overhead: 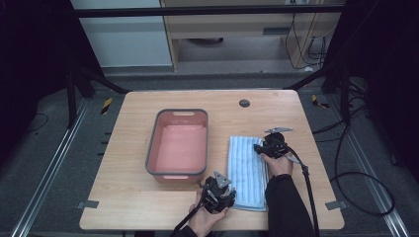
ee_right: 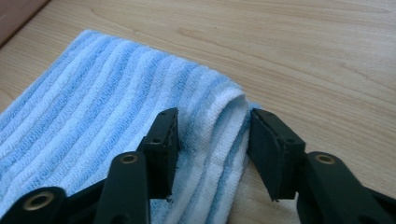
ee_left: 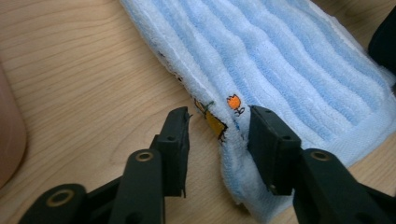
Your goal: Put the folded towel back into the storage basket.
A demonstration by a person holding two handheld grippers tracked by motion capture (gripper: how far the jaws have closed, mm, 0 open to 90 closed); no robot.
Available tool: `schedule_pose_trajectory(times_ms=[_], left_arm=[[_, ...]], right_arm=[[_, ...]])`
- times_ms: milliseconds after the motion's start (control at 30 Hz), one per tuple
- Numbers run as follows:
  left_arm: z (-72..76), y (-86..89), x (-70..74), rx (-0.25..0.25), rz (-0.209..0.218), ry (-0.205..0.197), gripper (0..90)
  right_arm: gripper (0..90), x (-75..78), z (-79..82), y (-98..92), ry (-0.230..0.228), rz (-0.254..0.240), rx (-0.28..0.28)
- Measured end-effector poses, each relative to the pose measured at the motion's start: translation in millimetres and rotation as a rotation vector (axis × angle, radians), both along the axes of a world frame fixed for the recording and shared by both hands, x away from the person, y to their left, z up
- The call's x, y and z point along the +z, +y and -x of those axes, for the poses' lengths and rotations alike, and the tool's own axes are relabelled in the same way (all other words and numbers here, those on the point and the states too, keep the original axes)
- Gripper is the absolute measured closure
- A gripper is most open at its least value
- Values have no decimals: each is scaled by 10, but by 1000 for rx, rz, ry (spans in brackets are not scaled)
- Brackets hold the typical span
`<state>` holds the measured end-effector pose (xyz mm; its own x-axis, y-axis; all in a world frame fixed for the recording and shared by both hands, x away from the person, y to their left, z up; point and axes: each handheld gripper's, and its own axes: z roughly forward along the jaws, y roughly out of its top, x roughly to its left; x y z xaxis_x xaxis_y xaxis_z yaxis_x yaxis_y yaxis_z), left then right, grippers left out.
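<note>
Both jaws astride towel (overhead: 247,170) edges

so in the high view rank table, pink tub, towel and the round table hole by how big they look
1. table
2. pink tub, a bit larger than the towel
3. towel, partly covered by a sleeve
4. round table hole

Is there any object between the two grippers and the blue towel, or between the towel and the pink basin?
Nothing visible. Both the left gripper and right gripper already straddle bunched towel edges, jaws open. Bare table separates towel and basin.
</note>
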<state>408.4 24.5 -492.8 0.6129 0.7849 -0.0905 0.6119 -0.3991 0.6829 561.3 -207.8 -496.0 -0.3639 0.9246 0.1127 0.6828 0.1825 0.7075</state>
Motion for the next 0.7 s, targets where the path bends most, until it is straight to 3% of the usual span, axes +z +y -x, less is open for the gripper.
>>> schedule_pose_trajectory(times_ms=[333,700], left_arm=[[16,-60,5,-11,-2,25,731],[21,-61,14,-13,6,18,841]], right_arm=[[788,-6,32,63,23,-29,-9],[835,28,46,60,17,-46,-9]])
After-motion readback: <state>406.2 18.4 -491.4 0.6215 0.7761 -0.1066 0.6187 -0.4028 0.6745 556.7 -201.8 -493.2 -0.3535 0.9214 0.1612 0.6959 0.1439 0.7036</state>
